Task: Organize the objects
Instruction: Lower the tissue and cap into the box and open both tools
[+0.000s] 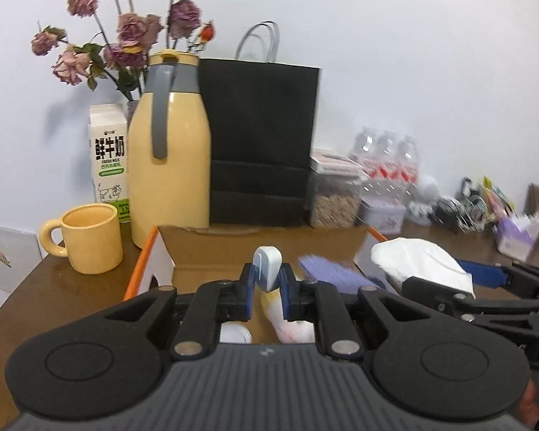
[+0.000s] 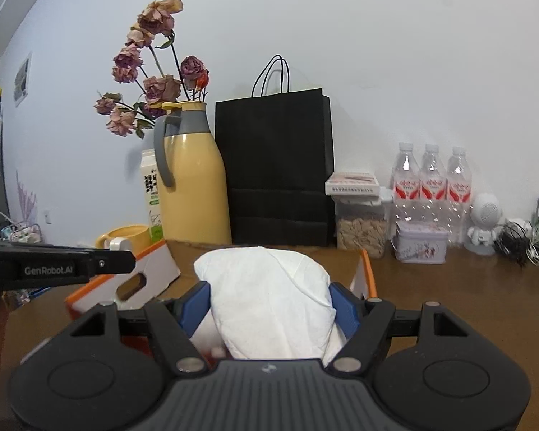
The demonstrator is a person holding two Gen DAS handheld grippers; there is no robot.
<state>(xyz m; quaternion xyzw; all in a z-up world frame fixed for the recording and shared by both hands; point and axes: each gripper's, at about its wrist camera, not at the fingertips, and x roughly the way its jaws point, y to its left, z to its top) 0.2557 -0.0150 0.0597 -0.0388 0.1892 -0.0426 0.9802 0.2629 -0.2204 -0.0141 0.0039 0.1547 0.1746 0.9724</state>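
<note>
Lifting step, I judge: my left gripper (image 1: 267,289) pinches a small white plug (image 1: 267,267), my right gripper (image 2: 269,309) clamps a tissue pack (image 2: 269,298) above the box (image 2: 125,283), so next I must choose their places.

brown wooden table (image 2: 431,298) bearing an open cardboard box (image 2: 151,280) centrally, yellow mug (image 1: 90,239) at ten o'clock, black paper bag (image 2: 275,168) at twelve, water bottles (image 2: 431,183) at two.

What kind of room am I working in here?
Probably a home or small office side table against a plain wall. A yellow thermos jug with a matching mug and milk carton, dried roses and bottled water suggest a casual drinks corner.
</note>
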